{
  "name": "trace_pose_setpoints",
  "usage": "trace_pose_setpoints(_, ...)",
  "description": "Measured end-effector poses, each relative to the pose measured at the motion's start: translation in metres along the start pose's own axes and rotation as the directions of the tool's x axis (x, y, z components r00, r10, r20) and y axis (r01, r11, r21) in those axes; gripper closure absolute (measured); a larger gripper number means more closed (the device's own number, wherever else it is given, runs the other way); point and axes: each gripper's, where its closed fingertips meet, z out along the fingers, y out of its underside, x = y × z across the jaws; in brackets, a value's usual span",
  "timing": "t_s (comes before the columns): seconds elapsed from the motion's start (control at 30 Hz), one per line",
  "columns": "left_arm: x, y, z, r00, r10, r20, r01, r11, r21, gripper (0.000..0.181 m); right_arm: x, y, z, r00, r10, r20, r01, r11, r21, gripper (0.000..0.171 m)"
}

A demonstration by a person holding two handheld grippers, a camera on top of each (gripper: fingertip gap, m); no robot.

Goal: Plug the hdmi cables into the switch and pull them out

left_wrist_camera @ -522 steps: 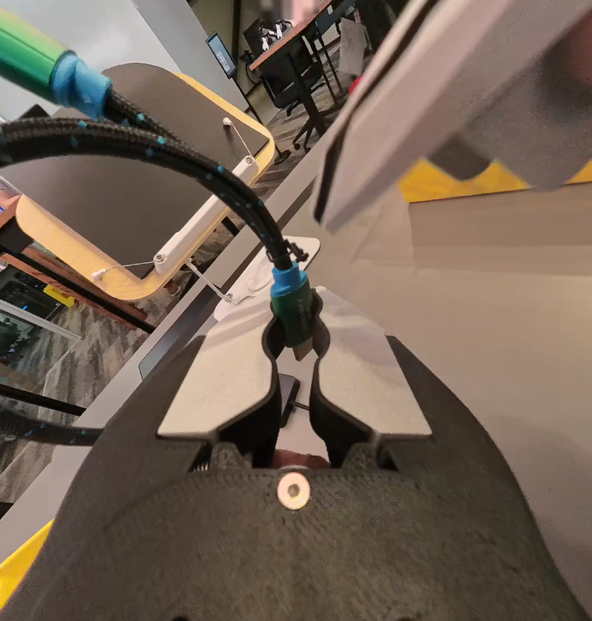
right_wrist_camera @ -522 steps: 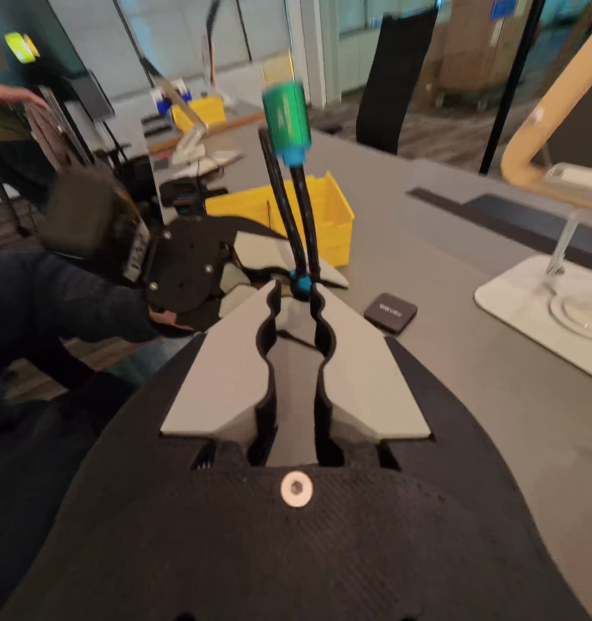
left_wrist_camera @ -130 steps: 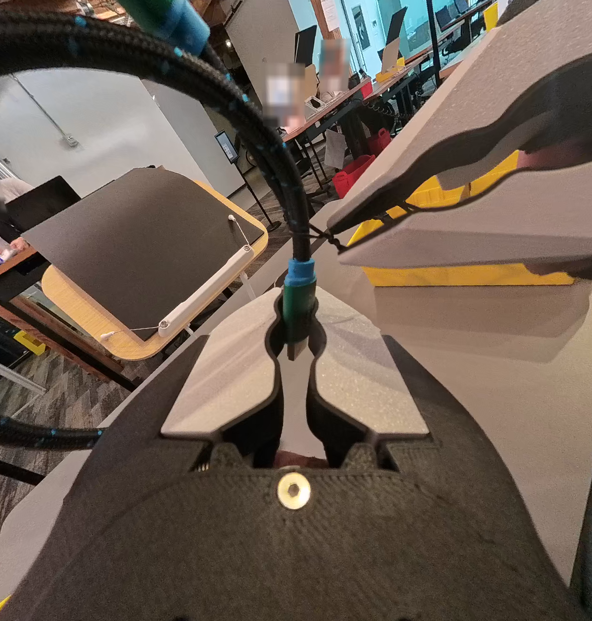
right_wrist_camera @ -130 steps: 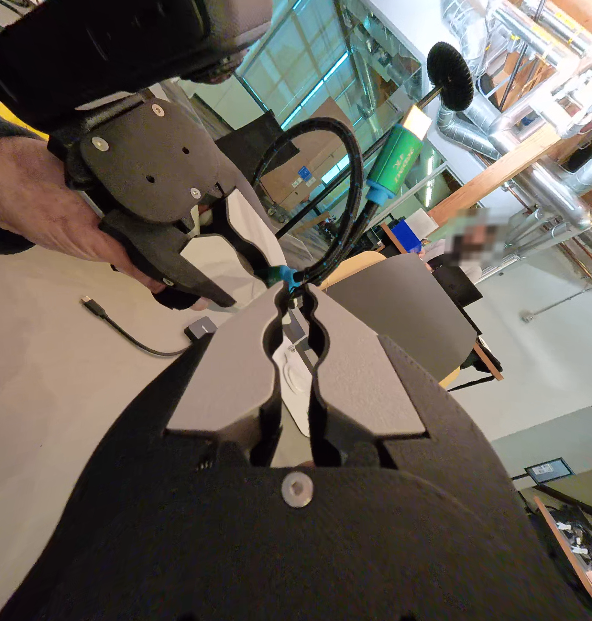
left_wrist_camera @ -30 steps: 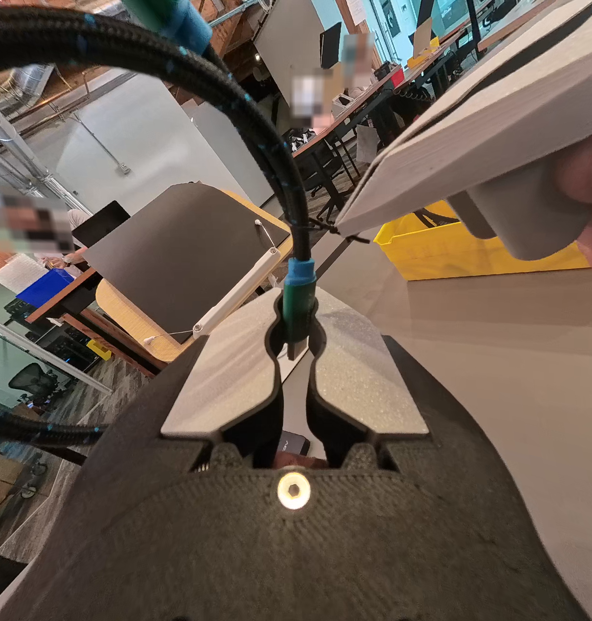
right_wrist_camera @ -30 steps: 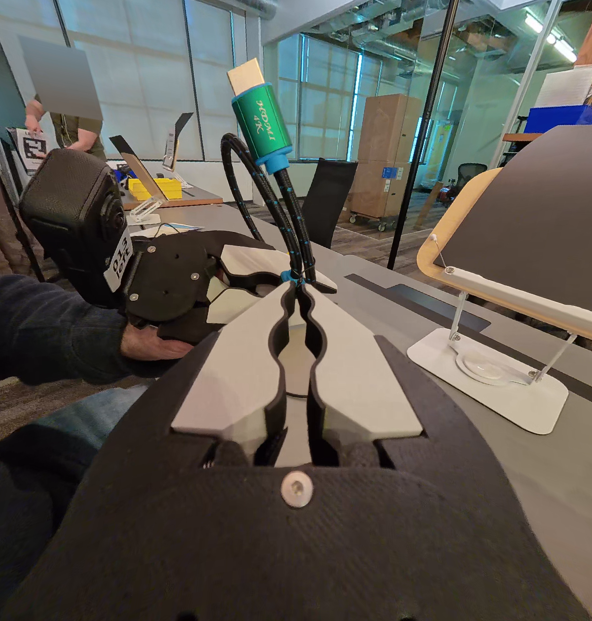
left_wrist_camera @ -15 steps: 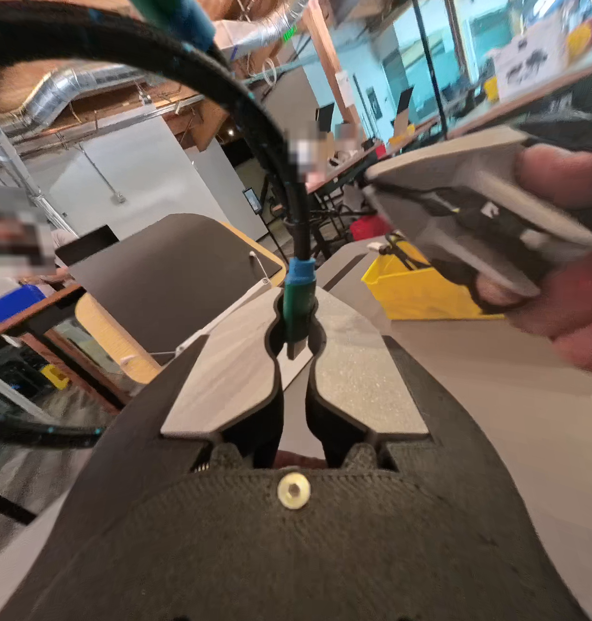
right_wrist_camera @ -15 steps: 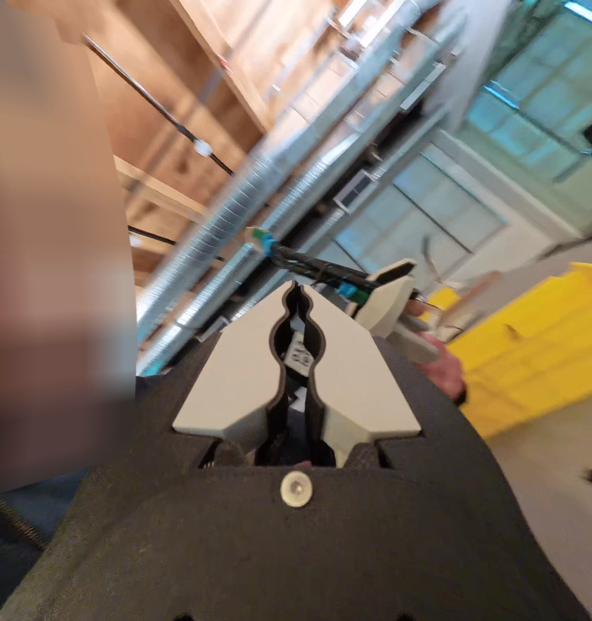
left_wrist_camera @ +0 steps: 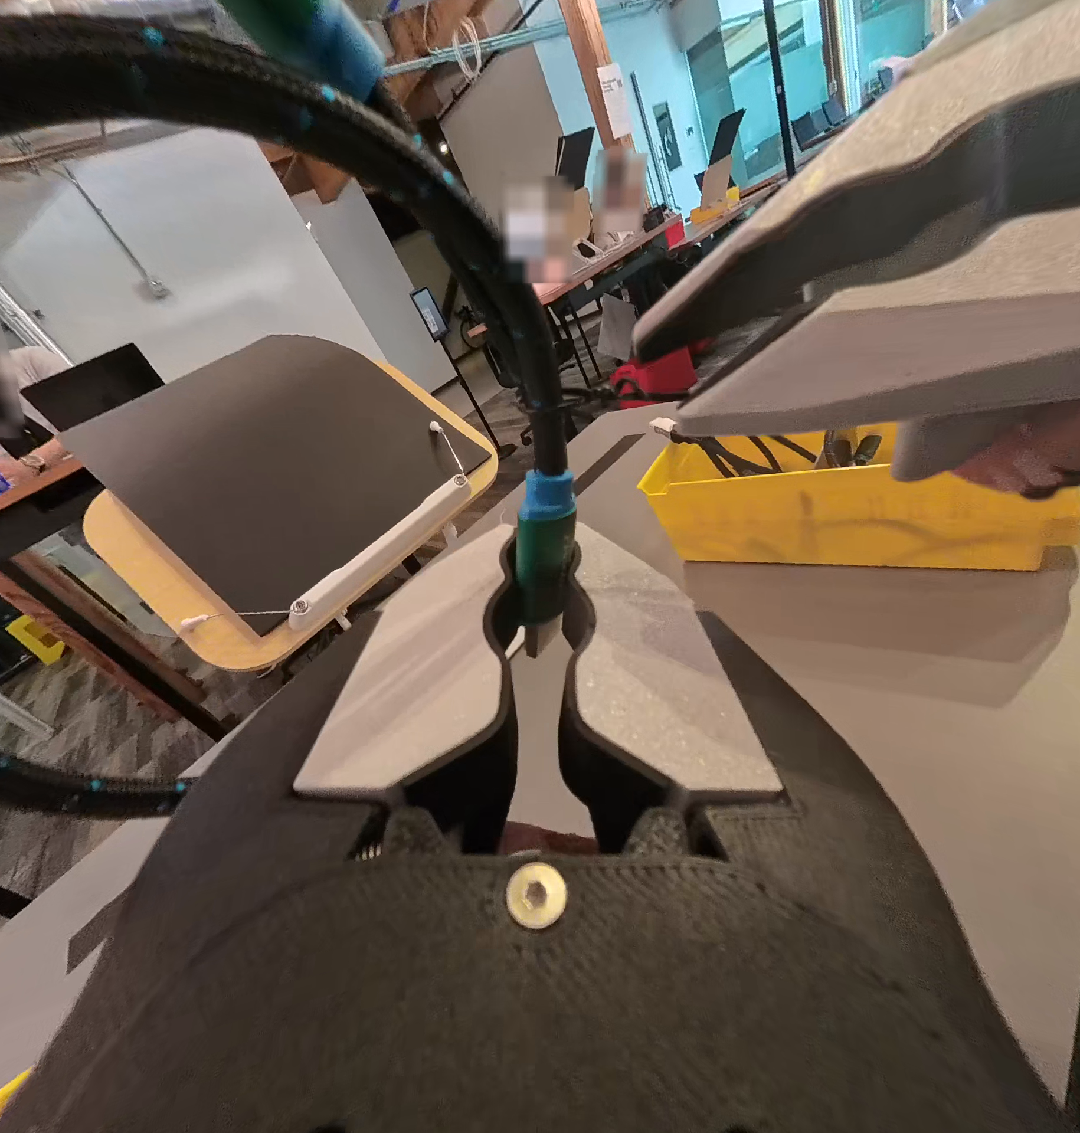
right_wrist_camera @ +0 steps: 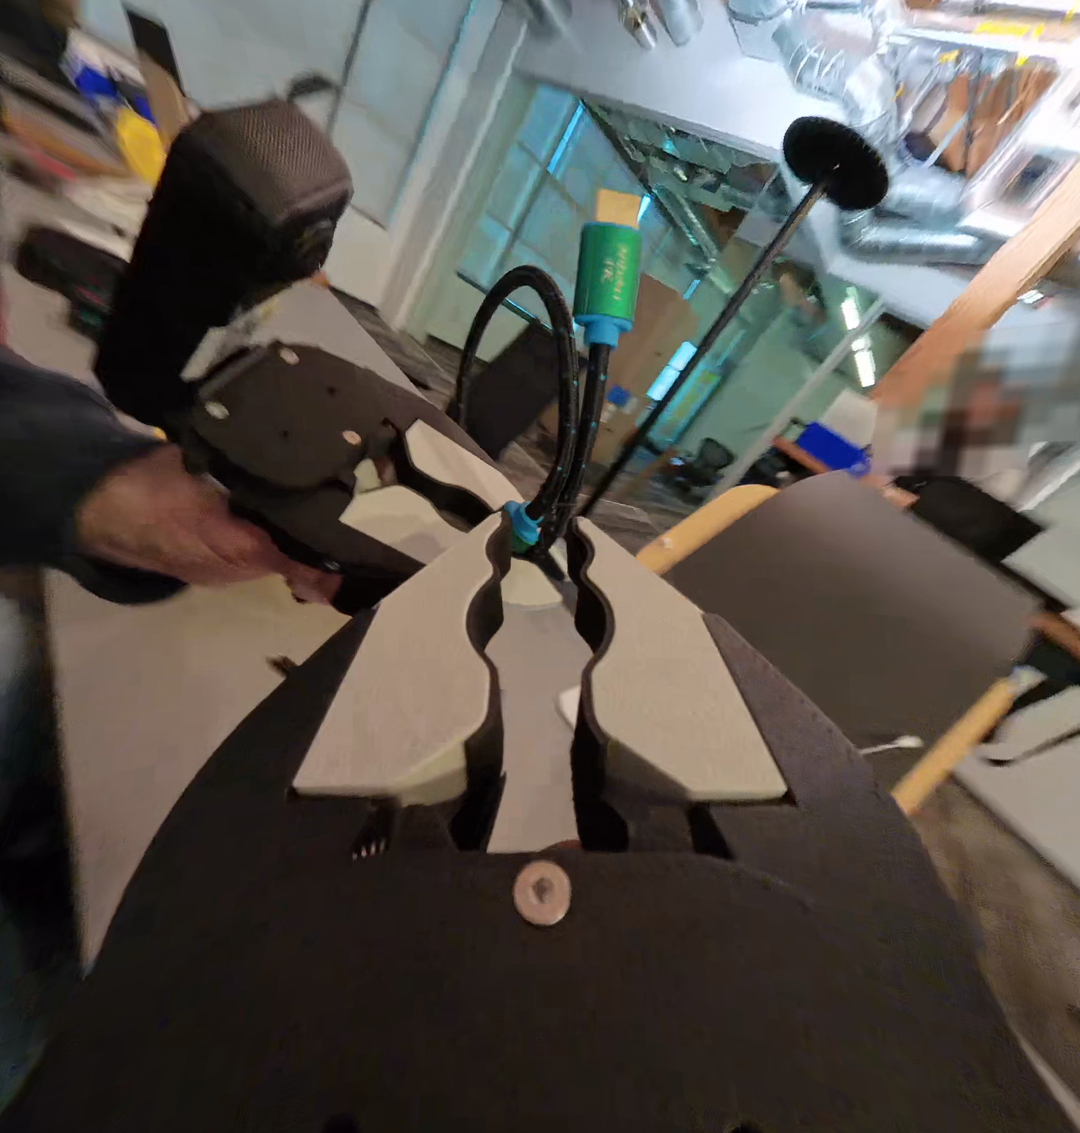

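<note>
**Green plug gripped above the table**

A green HDMI plug (left_wrist_camera: 540, 570) is clamped between the fingers of the left gripper (left_wrist_camera: 539, 555), above the grey table (left_wrist_camera: 893, 736). Its braided black cable (left_wrist_camera: 402, 153) is looped overhead to a second green plug (right_wrist_camera: 608, 276), left free. The right gripper (right_wrist_camera: 534, 539) is held slightly parted, with nothing grasped. A yellow bin (left_wrist_camera: 832, 521) is seen behind.

Left gripper (left_wrist_camera: 540, 561): my view shows its jaws clamped tight on something at the tips.
Right gripper (right_wrist_camera: 534, 539): jaws parted a little, nothing gripped between them, tips close to the left one.
Left hand (right_wrist_camera: 188, 539): wrapped round the left gripper's handle, dark sleeve.
</note>
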Motion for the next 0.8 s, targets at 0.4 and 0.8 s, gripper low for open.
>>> trace_pose_setpoints(0.4,0.0033,0.0018,0.0010,1.000,0.010,-0.003,-0.010,1.000,-0.012,0.173,0.0006,0.0030,0.0030,0.986,-0.167,-0.012,0.167,0.984,-0.055,0.164)
trace_pose_setpoints(0.8,0.0034,-0.0005,-0.0002,0.998,0.065,0.009,-0.065,0.998,0.019,0.172,0.0033,0.0093,-0.0005,0.949,0.276,0.151,-0.277,0.961,-0.013,0.171)
